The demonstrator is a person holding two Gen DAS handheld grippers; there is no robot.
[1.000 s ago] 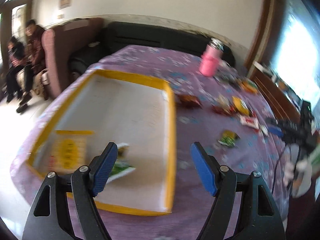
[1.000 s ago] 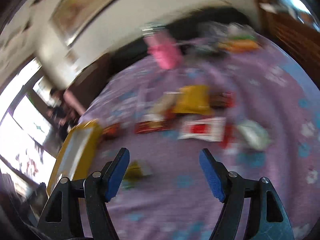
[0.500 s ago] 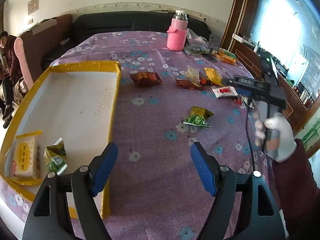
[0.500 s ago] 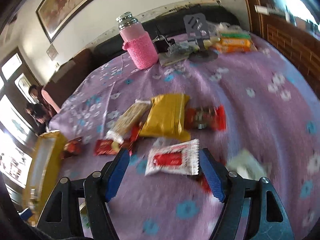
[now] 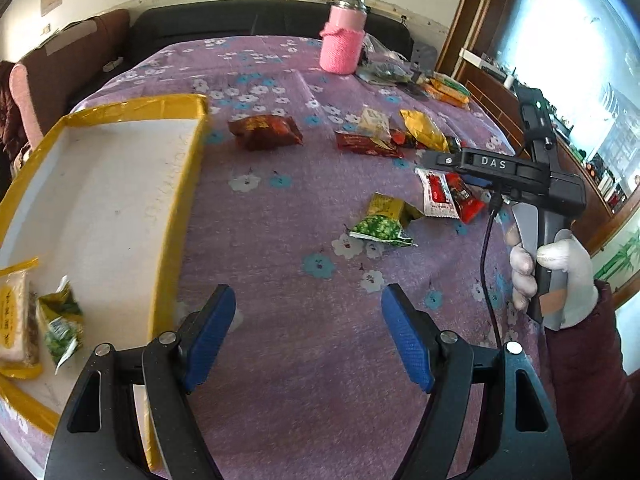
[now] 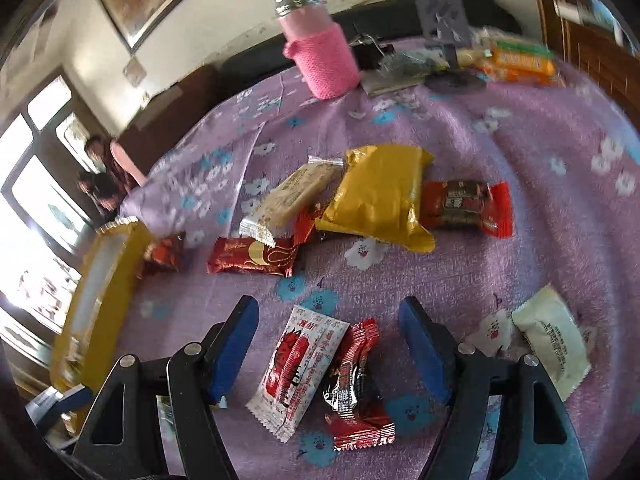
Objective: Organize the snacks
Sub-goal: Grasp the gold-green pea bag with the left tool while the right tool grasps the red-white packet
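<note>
Blue-padded right gripper (image 6: 327,344), wide open and empty, partly hides a white-and-red snack packet (image 6: 298,372); left gripper (image 5: 307,336) likewise gapes empty.

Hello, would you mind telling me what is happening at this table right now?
A person is sorting snack packets off a purple flowered tablecloth into a yellow-rimmed tray. Two packets already lie in the tray's near corner: a pale biscuit pack and a green pea packet. The right hand-held gripper is open, poised over a white-and-red sachet and a red candy wrapper. The left hand-held gripper is open and holds nothing.
</note>
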